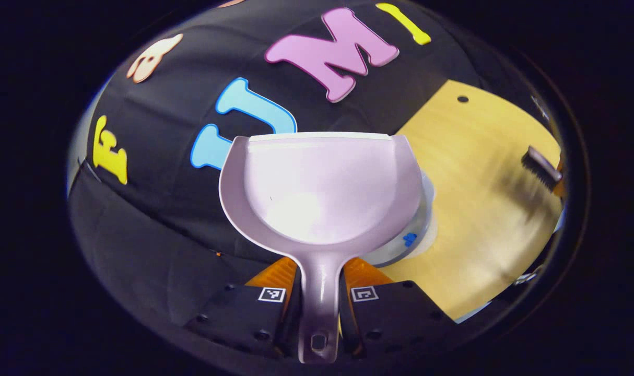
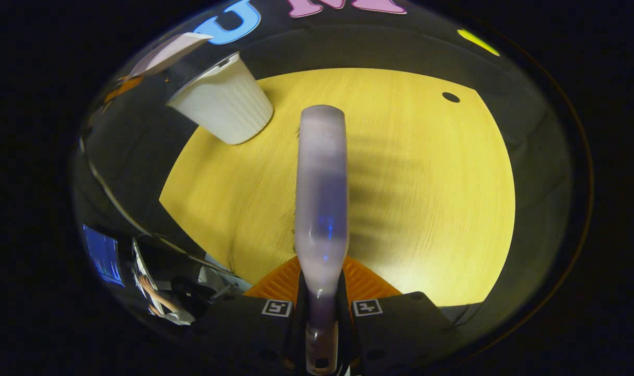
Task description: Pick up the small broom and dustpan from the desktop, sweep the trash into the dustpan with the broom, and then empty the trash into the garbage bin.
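The dustpan (image 1: 322, 188) is being held by its handle between the fingers of the left claw (image 1: 319, 313), which is closed tight on it, both fingers pressing the handle's sides. In the left gripper view the pan is being carried above the garbage bin (image 1: 424, 219), part of whose pale rim is peeking out from behind the pan's right edge, at the left side of the tabletop (image 1: 479, 209). The pan's inside is looking bare; no trash is being seen in it, though its surface is glary.

The small broom (image 2: 321, 198) is being gripped by its handle in the right claw (image 2: 321, 313), likewise closed on it from both sides, and is being held over the middle of the tabletop. In the right gripper view the ribbed white bin is standing at the far left of the tabletop, with the dustpan raised just over its mouth.

Judging by this, the emptying step is being carried out or is nearly done. The next move is likely calling for the pan to be tipped mouth-down over the bin if anything is left inside, with care being taken not to knock the light bin.
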The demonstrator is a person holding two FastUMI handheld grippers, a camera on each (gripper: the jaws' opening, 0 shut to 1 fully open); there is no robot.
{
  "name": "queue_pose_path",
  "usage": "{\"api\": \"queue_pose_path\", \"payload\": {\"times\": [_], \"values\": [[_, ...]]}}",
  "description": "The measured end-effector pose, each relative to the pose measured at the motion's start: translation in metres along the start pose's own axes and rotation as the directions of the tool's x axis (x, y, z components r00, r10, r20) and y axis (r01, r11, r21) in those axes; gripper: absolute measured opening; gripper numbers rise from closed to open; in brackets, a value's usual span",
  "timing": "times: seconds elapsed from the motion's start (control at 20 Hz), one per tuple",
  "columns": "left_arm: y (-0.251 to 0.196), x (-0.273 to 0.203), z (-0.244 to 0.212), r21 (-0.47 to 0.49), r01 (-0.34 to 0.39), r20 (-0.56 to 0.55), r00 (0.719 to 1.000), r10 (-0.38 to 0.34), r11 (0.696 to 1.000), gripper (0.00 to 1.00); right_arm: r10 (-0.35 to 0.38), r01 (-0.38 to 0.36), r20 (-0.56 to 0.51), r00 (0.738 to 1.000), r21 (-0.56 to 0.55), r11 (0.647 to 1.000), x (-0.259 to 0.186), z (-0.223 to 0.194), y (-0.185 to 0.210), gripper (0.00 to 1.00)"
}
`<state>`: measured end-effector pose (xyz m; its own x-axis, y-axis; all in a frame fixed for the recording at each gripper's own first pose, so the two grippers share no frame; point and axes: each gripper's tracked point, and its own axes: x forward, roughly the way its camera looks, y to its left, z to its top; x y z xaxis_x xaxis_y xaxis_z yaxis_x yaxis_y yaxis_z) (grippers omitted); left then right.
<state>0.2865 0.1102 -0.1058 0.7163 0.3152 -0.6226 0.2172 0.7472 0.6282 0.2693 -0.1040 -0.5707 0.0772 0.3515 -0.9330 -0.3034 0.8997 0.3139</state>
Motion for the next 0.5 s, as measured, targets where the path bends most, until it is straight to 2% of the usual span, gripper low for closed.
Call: {"api": "queue_pose_path", "payload": {"times": [0.1, 0.2, 0.3, 0.4, 0.5], "values": [[-0.051, -0.007, 0.011, -0.107, 0.119, 0.095, 0.989, -0.109, 0.987, 0.29, -0.035, 0.034, 0.034, 0.999, 0.017, 0.999, -0.001, 0.008, -0.006, 0.28], [-0.118, -0.015, 0.02, -0.196, 0.245, 0.163, 0.963, -0.215, 0.949, 0.29, -0.051, 0.049, 0.058, 0.997, 0.032, 0.998, 0.0, 0.013, -0.007, 0.28], [-0.19, -0.035, 0.022, -0.282, 0.333, 0.174, 0.94, -0.294, 0.899, 0.29, -0.089, 0.084, 0.073, 0.993, 0.066, 0.994, 0.001, 0.013, -0.013, 0.28], [-0.257, -0.035, 0.017, -0.374, 0.401, 0.169, 0.916, -0.364, 0.836, 0.28, -0.127, 0.119, 0.073, 0.989, 0.103, 0.987, 0.008, 0.008, -0.025, 0.28], [-0.307, -0.02, 0.003, -0.432, 0.418, 0.124, 0.905, -0.407, 0.799, 0.29, -0.156, 0.153, 0.019, 0.988, 0.11, 0.982, 0.023, -0.004, -0.029, 0.28]]}}
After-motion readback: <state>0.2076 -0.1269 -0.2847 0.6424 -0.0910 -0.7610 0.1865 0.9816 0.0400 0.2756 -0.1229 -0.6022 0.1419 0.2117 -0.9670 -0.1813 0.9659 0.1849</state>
